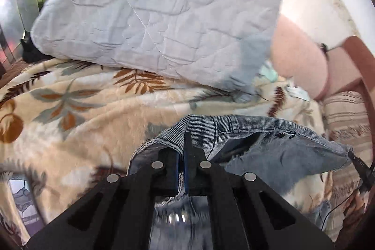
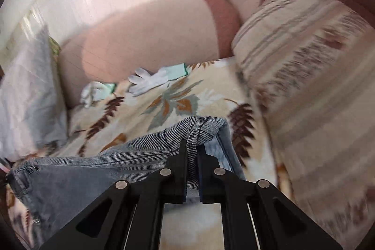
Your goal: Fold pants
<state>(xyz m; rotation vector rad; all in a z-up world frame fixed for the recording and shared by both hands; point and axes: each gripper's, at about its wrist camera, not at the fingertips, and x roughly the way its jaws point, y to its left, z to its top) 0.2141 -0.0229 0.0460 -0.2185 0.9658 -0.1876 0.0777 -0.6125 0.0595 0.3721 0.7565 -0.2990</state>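
Note:
Grey-blue denim pants (image 1: 276,156) hang by their ribbed waistband above a leaf-patterned blanket (image 1: 77,114). My left gripper (image 1: 182,147) is shut on one end of the waistband, cloth pinched between its pads. The band stretches to the right, its dark snaps showing. In the right wrist view my right gripper (image 2: 192,151) is shut on the other end of the pants (image 2: 98,170), which trail off to the left over the blanket (image 2: 178,100). The legs below are hidden by the grippers.
A light quilted pillow (image 1: 159,15) lies at the far side of the bed. A pink bolster (image 2: 145,34) and a striped cushion (image 2: 304,67) border the blanket. White gloves (image 2: 147,80) lie near the bolster. A black cable (image 1: 361,170) hangs at the right.

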